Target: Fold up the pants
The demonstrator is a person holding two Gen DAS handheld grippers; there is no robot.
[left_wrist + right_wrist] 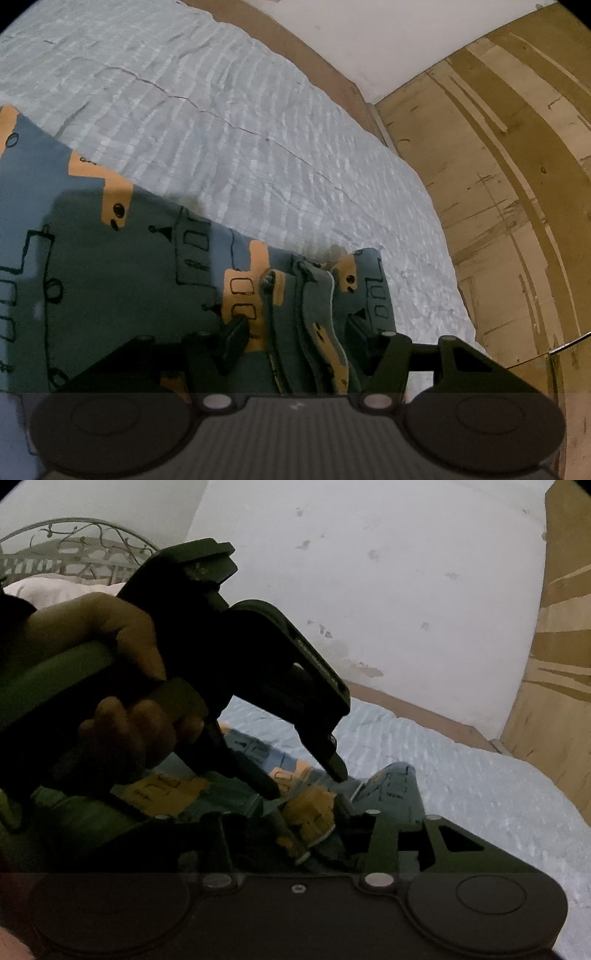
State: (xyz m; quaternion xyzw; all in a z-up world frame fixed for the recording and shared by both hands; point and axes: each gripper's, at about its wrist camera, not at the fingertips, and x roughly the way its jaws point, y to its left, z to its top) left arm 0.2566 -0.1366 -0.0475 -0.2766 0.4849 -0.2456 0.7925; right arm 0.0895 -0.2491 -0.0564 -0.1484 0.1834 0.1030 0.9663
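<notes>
**Straddling the bunched waistband at the bed's corner**

Reaching down over the pants [122, 266], the left gripper [295, 332] stands with its fingers [234, 334] parted on either side of a thick ridge of gathered waistband [314, 314]. The cloth lies between the pads, yet I cannot tell that they press on it, so I read them as open around it, not clamped. In the right wrist view the right gripper [314, 834] is low over the same bunch; its own fingers are dark and partly hidden, so whether they pinch the orange-patterned fold [306, 819] cannot be told. The left gripper [306, 786] comes in from above and left there, held by a hand [110, 672], its tips just over the same fold.

Outward, the pants spread flat away to the left of the ridge across the pale blue bedspread [229, 122], their length running leftward from the fingers. A wooden panel [509, 184] stands beyond the bed's edge. Both grippers sit close together at this end; the left looks better placed to close on the waistband.
</notes>
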